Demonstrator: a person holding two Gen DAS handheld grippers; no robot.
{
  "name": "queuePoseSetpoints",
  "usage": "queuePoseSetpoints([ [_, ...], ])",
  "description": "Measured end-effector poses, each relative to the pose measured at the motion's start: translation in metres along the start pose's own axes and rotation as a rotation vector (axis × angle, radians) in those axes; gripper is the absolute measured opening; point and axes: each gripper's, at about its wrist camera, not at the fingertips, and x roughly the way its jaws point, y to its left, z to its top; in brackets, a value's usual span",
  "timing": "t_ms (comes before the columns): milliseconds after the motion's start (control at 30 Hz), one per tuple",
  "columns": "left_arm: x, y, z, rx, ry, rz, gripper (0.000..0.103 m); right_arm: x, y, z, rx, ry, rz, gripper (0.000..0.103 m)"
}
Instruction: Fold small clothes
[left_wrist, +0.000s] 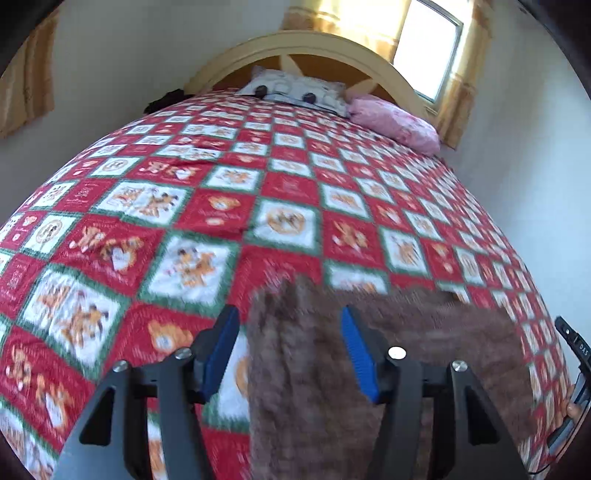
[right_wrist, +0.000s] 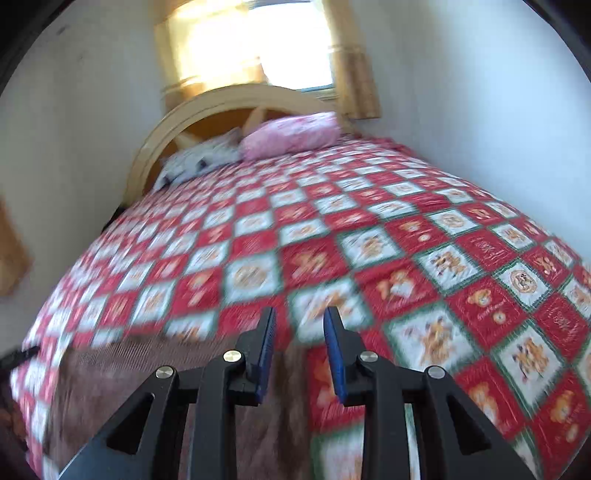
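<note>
A brown fuzzy garment (left_wrist: 424, 332) lies on the red, white and green patterned bedspread (left_wrist: 280, 184) at the near end of the bed. My left gripper (left_wrist: 290, 315) is open, its blue pads wide apart above the garment's left part. In the right wrist view the brown garment (right_wrist: 140, 376) lies at lower left on the bedspread (right_wrist: 406, 236). My right gripper (right_wrist: 299, 314) is open with a narrower gap, hovering over the garment's right edge. Neither gripper holds anything. Both views are motion-blurred.
A pink pillow (left_wrist: 395, 122) and a grey-white patterned pillow (left_wrist: 295, 88) lie at the wooden headboard (left_wrist: 306, 40). A bright window with yellow curtains (right_wrist: 258, 44) is behind. White walls flank the bed. The right gripper's body (left_wrist: 574, 354) shows at the left view's right edge.
</note>
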Motion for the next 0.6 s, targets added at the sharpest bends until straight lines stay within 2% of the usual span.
queuePoseSetpoints([
  [133,-0.009,-0.028,-0.047,0.044,0.056,-0.053,0.060,-0.020,0.040,-0.049,-0.110,0.104,0.086,0.028],
  [267,-0.004,-0.044,-0.085,0.070,0.099,-0.003,0.060,-0.019,0.057,-0.094,-0.158,0.168,0.073,0.028],
  [333,0.001,-0.045,-0.095,0.067,0.105,0.033,0.060,-0.012,0.055,-0.114,-0.116,0.210,0.072,0.028],
  [367,-0.001,-0.047,-0.098,0.089,0.074,0.052,0.061,-0.011,0.054,-0.120,-0.117,0.200,0.064,0.028],
  [500,0.003,-0.057,-0.101,0.143,0.071,0.089,0.073,-0.012,0.059,-0.126,-0.160,0.177,0.034,0.028],
  [533,0.005,-0.061,-0.102,0.166,0.074,0.104,0.078,-0.011,0.059,-0.125,-0.162,0.176,0.031,0.028],
  [600,0.008,-0.069,-0.105,0.209,0.074,0.146,0.082,-0.011,0.059,-0.125,-0.162,0.173,0.030,0.028],
])
